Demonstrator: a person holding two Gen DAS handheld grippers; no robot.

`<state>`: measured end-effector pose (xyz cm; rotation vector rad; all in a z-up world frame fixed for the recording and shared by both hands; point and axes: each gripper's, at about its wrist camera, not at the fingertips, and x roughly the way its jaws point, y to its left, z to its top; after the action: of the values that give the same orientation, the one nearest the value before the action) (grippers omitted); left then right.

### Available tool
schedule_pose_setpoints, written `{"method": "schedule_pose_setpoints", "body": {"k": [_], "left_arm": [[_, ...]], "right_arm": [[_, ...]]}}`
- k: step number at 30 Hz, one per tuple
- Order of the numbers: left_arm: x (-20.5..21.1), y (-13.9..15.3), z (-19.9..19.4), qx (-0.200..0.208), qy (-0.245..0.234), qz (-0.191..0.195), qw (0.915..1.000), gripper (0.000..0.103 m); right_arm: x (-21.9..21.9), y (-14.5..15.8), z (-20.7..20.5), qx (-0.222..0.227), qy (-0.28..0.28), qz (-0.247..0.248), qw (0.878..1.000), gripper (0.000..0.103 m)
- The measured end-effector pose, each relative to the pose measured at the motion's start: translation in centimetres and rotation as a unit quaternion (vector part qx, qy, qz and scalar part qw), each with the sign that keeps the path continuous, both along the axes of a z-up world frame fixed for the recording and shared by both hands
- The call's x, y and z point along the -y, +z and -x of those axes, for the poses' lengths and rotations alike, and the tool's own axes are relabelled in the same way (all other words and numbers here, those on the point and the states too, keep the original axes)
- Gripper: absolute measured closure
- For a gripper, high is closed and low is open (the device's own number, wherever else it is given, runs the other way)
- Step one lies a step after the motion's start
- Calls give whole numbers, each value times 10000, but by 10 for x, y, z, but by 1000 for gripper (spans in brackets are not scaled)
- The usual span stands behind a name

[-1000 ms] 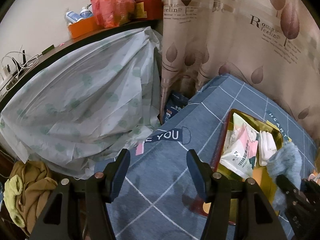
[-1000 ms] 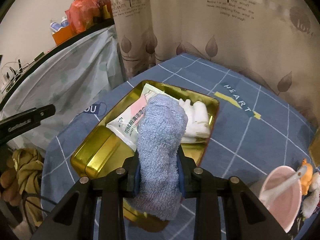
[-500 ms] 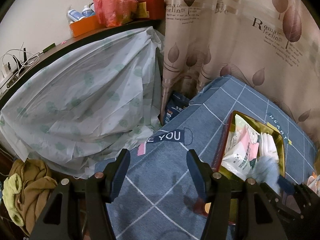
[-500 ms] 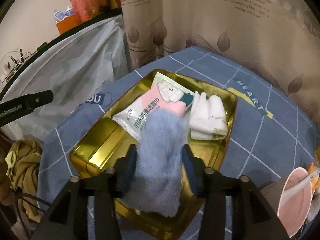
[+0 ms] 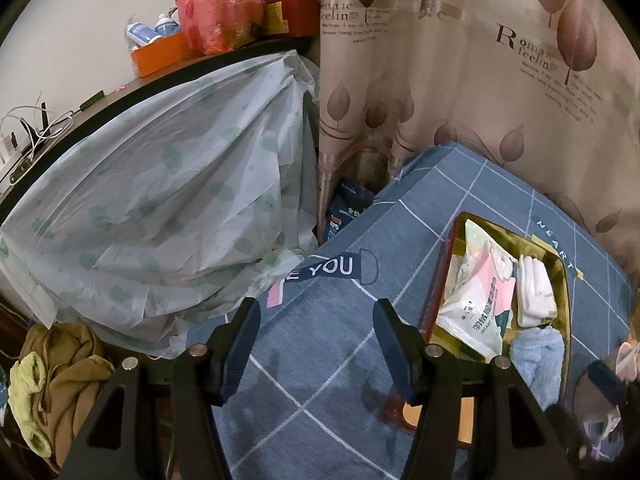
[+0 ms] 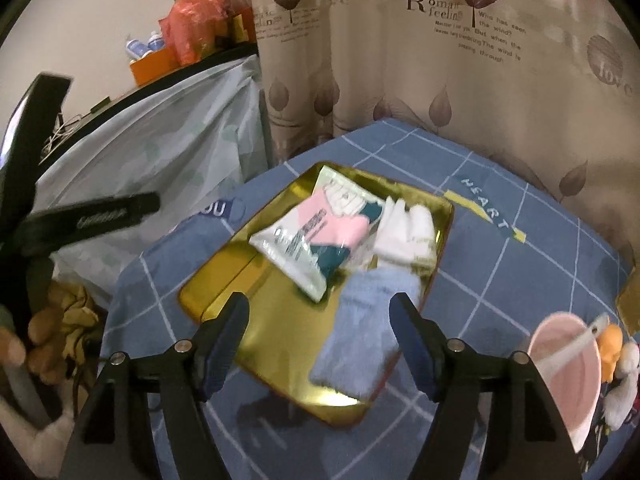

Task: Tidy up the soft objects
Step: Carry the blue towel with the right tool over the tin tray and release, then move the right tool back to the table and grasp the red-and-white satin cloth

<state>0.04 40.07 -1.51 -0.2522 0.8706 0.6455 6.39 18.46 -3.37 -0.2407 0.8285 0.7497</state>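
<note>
A fluffy blue towel (image 6: pixel 366 332) lies in the gold tray (image 6: pixel 224 288), its near end draped over the tray's front right rim. Beside it in the tray are a pink and white packet (image 6: pixel 320 236) and folded white cloths (image 6: pixel 408 232). My right gripper (image 6: pixel 320 312) hovers just in front of the tray with its jaws opening; the towel lies loose beyond them, touched by neither pad. In the left wrist view the same towel (image 5: pixel 538 356), packet (image 5: pixel 476 308) and tray (image 5: pixel 562 300) sit at the right. My left gripper (image 5: pixel 316 324) stands open over the blue checked cloth (image 5: pixel 320 380), holding nothing.
A pink bowl with a white spoon (image 6: pixel 568 360) and small plush toys (image 6: pixel 618 356) sit at the right. A plastic-covered heap (image 5: pixel 160 208) rises left of the bed, with olive clothes (image 5: pixel 52 376) below it. A leaf-patterned curtain (image 5: pixel 460 80) hangs behind.
My right gripper was shut on the blue towel above the tray; its jaws have spread and drawn back, and the towel now lies in the tray. The left gripper has stayed put.
</note>
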Motion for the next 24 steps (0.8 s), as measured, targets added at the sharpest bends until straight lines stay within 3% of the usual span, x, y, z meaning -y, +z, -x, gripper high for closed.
{"method": "schedule_pose_setpoints", "body": {"k": [5, 12, 17, 24], "left_arm": [[8, 1, -1, 2, -62, -70, 10000, 43], [18, 2, -5, -24, -151, -166, 9997, 43], [26, 4, -6, -29, -234, -268, 9994, 43], [32, 3, -9, -73, -296, -357, 9989, 43]], "right_arm": [[17, 4, 13, 21, -30, -46, 10000, 33], [63, 34, 14, 260, -473, -347, 9979, 33], [109, 51, 1, 461, -980, -461, 9930, 33], [193, 49, -27, 600, -1953, -213, 9787, 33]]}}
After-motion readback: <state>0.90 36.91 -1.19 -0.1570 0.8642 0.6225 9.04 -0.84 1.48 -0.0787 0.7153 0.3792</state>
